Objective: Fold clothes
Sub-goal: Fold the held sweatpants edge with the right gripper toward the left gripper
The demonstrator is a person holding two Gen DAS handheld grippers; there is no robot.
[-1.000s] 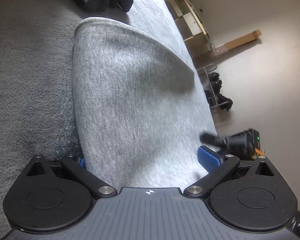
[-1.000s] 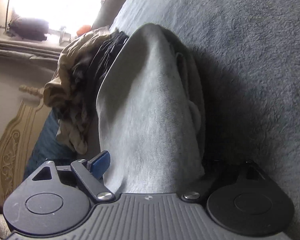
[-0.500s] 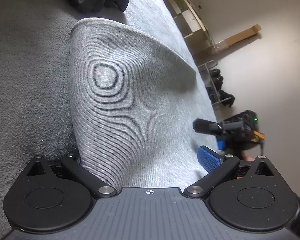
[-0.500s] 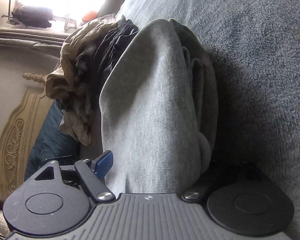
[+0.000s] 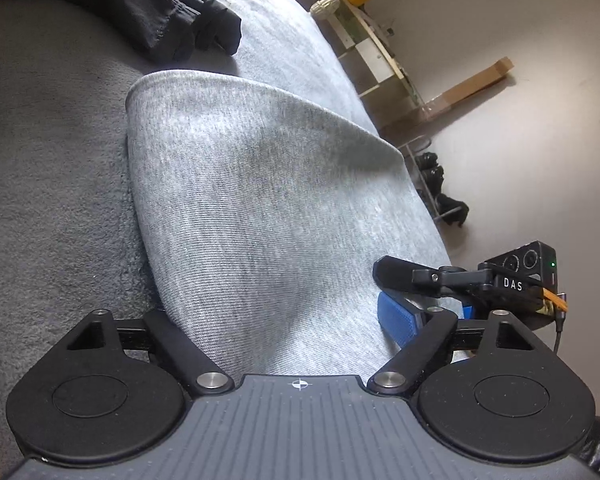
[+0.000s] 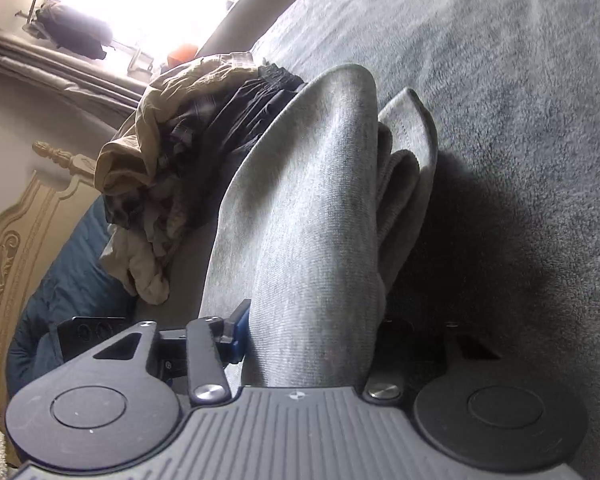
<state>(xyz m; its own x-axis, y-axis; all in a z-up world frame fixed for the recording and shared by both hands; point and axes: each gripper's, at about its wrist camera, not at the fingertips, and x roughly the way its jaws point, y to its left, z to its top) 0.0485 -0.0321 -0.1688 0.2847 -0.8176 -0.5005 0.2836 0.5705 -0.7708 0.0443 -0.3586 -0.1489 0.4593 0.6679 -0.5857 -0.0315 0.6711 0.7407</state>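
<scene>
Grey bed cover [image 5: 40, 184] carries the grey garment [image 5: 260, 220], right gripper [image 6: 312, 340] clamping it, left gripper [image 5: 276, 320] closing, grip unclear.

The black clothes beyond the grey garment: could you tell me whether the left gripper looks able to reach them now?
Probably not yet. The left gripper has the grey garment between its jaws, which have just been closing; the black clothes lie apart, farther up the blanket, with nothing else between.
</scene>
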